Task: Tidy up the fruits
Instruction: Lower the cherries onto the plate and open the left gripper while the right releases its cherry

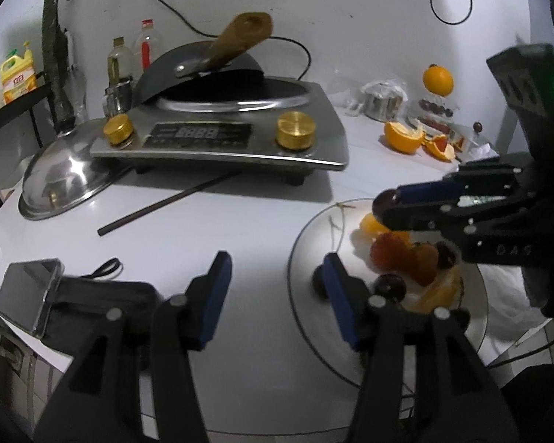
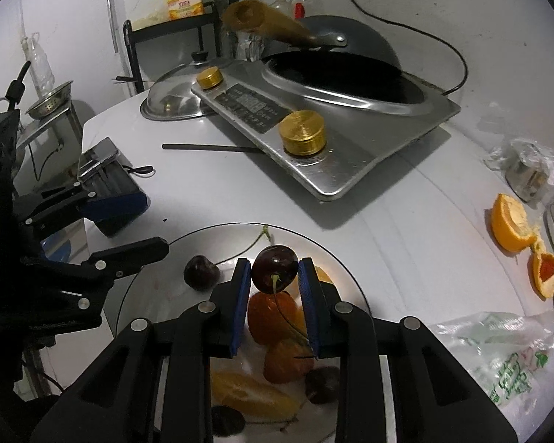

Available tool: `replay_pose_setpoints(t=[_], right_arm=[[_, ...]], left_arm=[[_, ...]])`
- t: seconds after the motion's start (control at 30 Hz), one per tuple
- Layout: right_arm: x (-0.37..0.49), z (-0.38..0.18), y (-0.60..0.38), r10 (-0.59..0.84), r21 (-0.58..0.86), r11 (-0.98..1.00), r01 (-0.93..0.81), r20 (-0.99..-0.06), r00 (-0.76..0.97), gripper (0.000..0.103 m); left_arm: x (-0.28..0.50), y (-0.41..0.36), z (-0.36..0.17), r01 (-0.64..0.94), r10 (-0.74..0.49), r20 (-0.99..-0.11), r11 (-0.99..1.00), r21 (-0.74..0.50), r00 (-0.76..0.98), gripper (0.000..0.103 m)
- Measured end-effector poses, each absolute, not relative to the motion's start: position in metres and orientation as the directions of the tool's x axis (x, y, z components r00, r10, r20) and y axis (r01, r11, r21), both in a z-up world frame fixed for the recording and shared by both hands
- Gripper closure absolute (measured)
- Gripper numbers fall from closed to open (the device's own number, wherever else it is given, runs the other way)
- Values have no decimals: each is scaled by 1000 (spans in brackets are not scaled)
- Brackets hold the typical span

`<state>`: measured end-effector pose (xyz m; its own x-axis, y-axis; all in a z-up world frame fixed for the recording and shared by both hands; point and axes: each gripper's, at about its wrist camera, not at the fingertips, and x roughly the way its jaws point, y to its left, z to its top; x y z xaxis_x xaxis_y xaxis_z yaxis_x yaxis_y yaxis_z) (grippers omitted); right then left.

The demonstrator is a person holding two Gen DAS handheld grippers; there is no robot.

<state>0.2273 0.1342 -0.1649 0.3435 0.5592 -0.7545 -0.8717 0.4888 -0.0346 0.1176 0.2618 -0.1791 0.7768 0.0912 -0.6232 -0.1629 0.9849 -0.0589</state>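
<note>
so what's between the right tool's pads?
A dark cherry, pinched between the right tool pads, its stem hanging down, above the plate of fruit. Clearest in the right wrist view.

— Colours at centre frame?
— My right gripper: black, blue pads, clamping a dark red cherry. White plate. Orange peel at right edge, gold knob above centre.
</note>
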Motion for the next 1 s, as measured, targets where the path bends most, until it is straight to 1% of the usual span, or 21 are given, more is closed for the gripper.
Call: replay_pose_setpoints(t=[0.5,0.57,0.6,0.8,0.93,1.0], right_arm=[[235,-186,158,519,-29,499,-866,-790,325,74],[235,-186,158,516,-31,504,-863,-791,329,67],[235,-185,158,517,-29,507,-861,-790,331,62],[233,-177,148,513,-42,522,-852,-782,353,61],[230,-169,134,513,-54,541,-839,-770,380,61],[227,-165,127,511,-60,550,-833,-765,392,61]], left_arm=[[113,269,-184,-151,70,-616,985,-81,785,49],[112,269,-184,-151,70,-613,985,-81,787,49],[112,269,-183,-151,70,-612,985,-83,788,49],[108,265,-181,-152,73,-607,985,-79,791,48],[105,258,-175,-140,66,-594,987,-79,802,44],[103,253,-172,-131,61,-589,988,-78,806,44]])
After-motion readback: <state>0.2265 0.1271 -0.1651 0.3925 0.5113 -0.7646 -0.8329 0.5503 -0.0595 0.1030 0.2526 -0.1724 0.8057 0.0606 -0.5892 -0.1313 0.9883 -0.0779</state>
